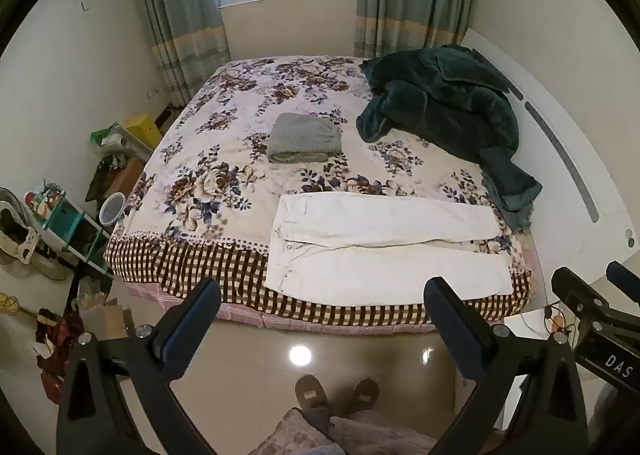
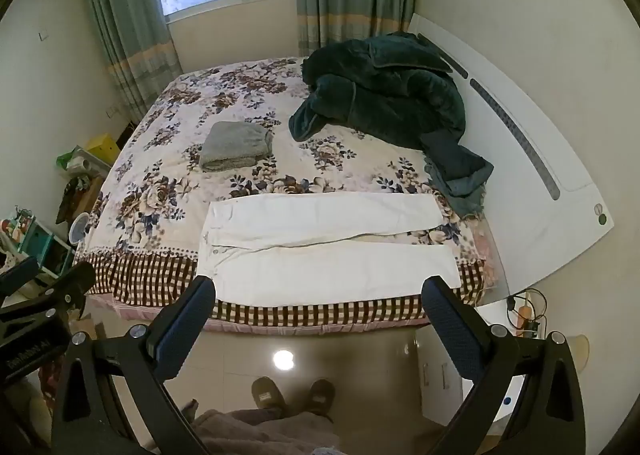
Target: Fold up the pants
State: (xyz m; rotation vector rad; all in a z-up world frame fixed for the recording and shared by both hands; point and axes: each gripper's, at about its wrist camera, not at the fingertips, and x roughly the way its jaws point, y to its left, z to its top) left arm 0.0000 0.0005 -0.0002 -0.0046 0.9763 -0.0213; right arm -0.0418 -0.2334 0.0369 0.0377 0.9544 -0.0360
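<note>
White pants (image 1: pixel 384 243) lie flat across the near edge of the bed, waist to the left, both legs spread to the right. They also show in the right wrist view (image 2: pixel 324 247). My left gripper (image 1: pixel 322 295) is open and empty, held above the floor short of the bed edge. My right gripper (image 2: pixel 320 293) is open and empty, likewise back from the bed. The right gripper shows at the right edge of the left wrist view (image 1: pixel 600 311).
The bed has a floral cover (image 1: pixel 224 159). A folded grey towel (image 1: pixel 306 137) lies mid-bed. A dark green blanket (image 1: pixel 448 107) is heaped at the right by the white headboard (image 1: pixel 580 159). Clutter and shelves (image 1: pixel 68 223) stand left. A white nightstand (image 2: pixel 500 335) is right.
</note>
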